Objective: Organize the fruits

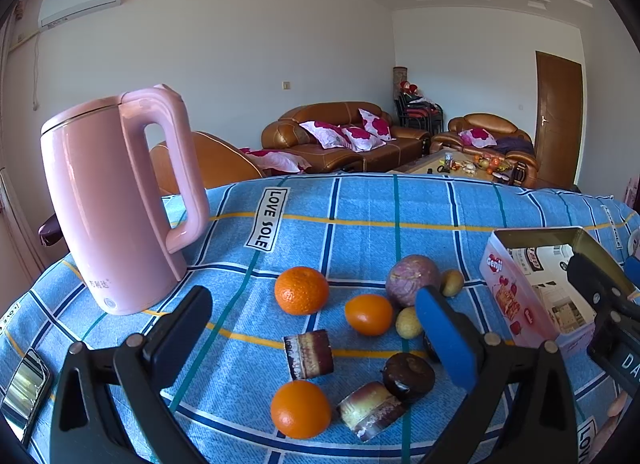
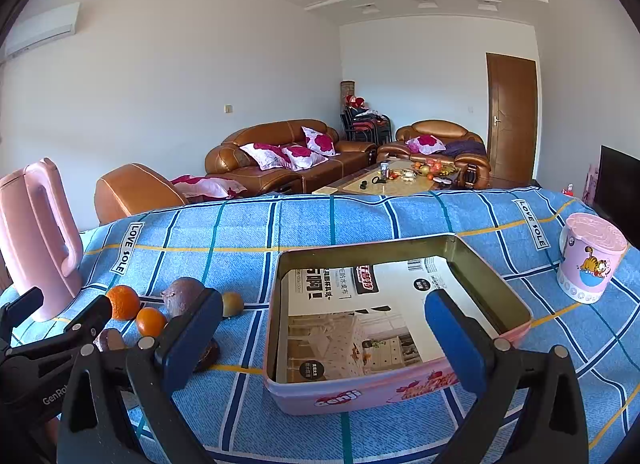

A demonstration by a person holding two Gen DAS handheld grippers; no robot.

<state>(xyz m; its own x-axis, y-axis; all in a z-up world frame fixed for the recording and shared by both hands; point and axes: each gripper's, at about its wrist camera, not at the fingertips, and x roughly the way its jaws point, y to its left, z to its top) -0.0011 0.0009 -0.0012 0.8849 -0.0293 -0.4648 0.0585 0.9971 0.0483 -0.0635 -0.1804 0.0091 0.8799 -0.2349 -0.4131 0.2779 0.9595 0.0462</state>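
Note:
Loose fruit lies on the blue checked cloth [image 1: 360,199]: three oranges [image 1: 301,291], a purple round fruit [image 1: 412,280], two small yellow-green fruits [image 1: 408,322], a dark round fruit [image 1: 409,376] and two cut cane pieces [image 1: 309,354]. My left gripper [image 1: 314,298] hovers over them, open, with nothing between its fingers. To the right of the fruit stands an open pink tin [image 2: 360,388] with a printed sheet inside. My right gripper [image 2: 322,300] hangs open above the tin's near side. The oranges [image 2: 123,302] and the purple fruit [image 2: 182,296] show left of the tin.
A pink kettle [image 1: 116,203] stands at the cloth's left. A phone [image 1: 26,388] lies at the near left edge. A pink lidded mug [image 2: 588,264] sits at the far right. Beyond the far edge are brown sofas [image 1: 340,135] and a low table.

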